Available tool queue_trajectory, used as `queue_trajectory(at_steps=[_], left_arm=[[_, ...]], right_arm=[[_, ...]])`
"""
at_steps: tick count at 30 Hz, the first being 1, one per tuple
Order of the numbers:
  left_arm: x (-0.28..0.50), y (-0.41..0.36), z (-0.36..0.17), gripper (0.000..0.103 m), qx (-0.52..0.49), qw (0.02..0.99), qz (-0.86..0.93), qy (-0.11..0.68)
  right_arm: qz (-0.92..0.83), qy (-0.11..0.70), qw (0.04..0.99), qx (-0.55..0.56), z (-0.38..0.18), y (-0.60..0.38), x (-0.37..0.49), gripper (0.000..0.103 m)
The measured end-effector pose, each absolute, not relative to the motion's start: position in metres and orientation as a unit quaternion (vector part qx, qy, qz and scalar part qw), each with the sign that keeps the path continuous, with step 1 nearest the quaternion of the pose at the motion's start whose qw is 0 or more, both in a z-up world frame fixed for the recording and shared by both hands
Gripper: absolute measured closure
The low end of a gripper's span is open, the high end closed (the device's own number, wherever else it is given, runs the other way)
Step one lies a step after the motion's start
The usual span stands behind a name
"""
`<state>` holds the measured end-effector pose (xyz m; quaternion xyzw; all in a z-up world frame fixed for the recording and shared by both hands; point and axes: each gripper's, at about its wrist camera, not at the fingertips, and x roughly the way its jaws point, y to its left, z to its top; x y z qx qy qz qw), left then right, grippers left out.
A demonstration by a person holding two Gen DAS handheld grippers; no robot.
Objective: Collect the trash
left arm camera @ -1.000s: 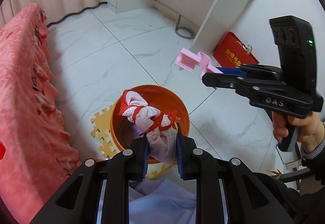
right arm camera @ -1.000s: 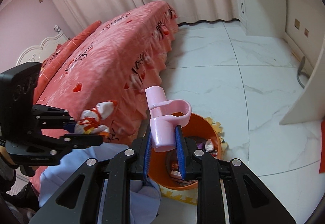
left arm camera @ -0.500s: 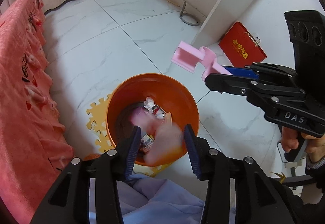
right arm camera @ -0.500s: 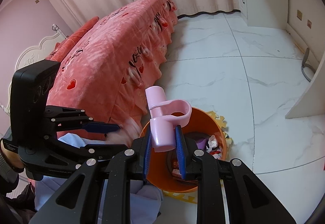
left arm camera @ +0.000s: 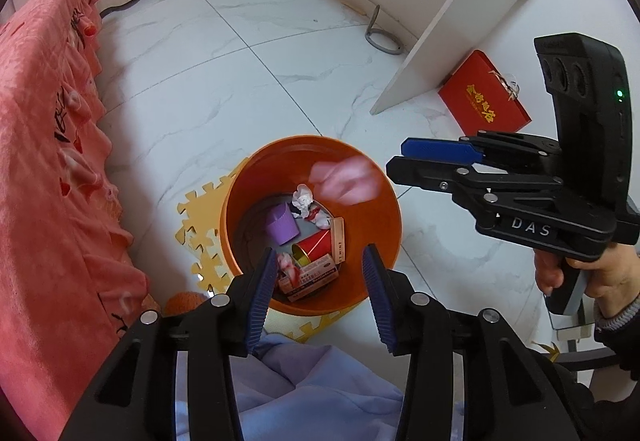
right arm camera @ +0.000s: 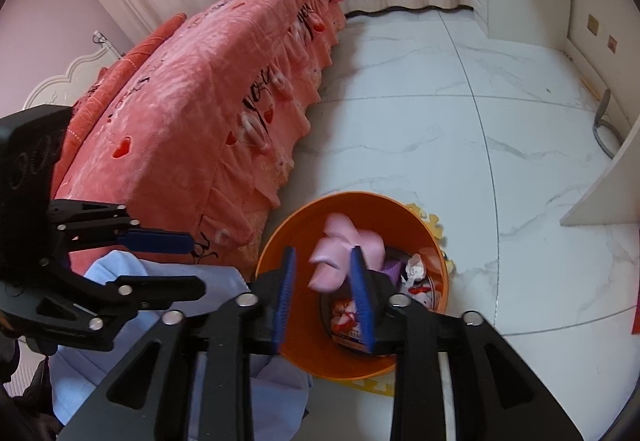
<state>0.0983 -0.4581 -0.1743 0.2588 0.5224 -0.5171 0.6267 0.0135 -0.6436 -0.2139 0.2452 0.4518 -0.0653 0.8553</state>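
An orange bin [left arm camera: 384,277] stands on the white floor and holds several pieces of trash: a purple cup [left arm camera: 282,229], a red can [left arm camera: 314,247], small boxes and crumpled paper. My left gripper [left arm camera: 318,289] is open and empty above the bin's near rim. My right gripper [right arm camera: 324,291] is open over the bin [right arm camera: 316,345]. A pink plastic piece [right arm camera: 340,257] is blurred between the right gripper's jaws, falling free into the bin; it shows blurred in the left wrist view [left arm camera: 346,179] too.
A bed with a pink-red cover [left arm camera: 44,177] runs along the left. A yellow foam mat [left arm camera: 196,209] lies under the bin. A white desk [left arm camera: 452,9] and a red box [left arm camera: 482,99] stand at the right. Light blue clothing [left arm camera: 316,397] is below the grippers.
My left gripper opened and dropped the red-and-white cloth bundle into the bin. My right gripper then opened and let go of the pink piece, which now falls.
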Motion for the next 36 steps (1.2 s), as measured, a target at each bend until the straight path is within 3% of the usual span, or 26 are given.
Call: queue_trajectory(at_steps=[9, 12, 16, 21, 23, 26, 29, 30, 36], left_arm=[[0.098, -0.452, -0.175, 0.057, 0.259, 0.628, -0.511, 0.527], [0.097, -0.447, -0.17, 0.045, 0.255, 0.634, -0.51, 0.522], [0.095, -0.437, -0.156, 0.044, 0.25, 0.649, -0.51, 0.507], [0.096, -0.418, -0.137, 0.042, 0.238, 0.671, -0.502, 0.491], [0.096, -0.408, -0.128, 0.031, 0.233, 0.685, -0.495, 0.481], [0.095, -0.393, -0.113, 0.029, 0.221, 0.704, -0.486, 0.469], [0.095, -0.374, -0.097, 0.014, 0.206, 0.734, -0.464, 0.452], [0.095, -0.366, -0.091, 0.014, 0.199, 0.745, -0.455, 0.445], [0.097, -0.307, -0.062, 0.008, 0.157, 0.805, -0.395, 0.415]], right_arm=[[-0.059, 0.454, 0.854, 0.248, -0.212, -0.635, 0.009, 0.062], [-0.057, 0.447, 0.858, 0.246, -0.202, -0.63, 0.008, 0.057], [-0.053, 0.432, 0.868, 0.238, -0.183, -0.621, 0.007, 0.053], [-0.053, 0.414, 0.88, 0.225, -0.16, -0.606, 0.007, 0.038], [-0.056, 0.407, 0.884, 0.221, -0.151, -0.601, 0.006, 0.033], [-0.062, 0.396, 0.89, 0.216, -0.134, -0.59, 0.003, 0.022], [-0.064, 0.381, 0.897, 0.216, -0.12, -0.579, 0.001, 0.011], [-0.066, 0.375, 0.899, 0.216, -0.114, -0.574, 0.001, 0.007], [-0.047, 0.355, 0.91, 0.208, -0.084, -0.537, 0.008, 0.005]])
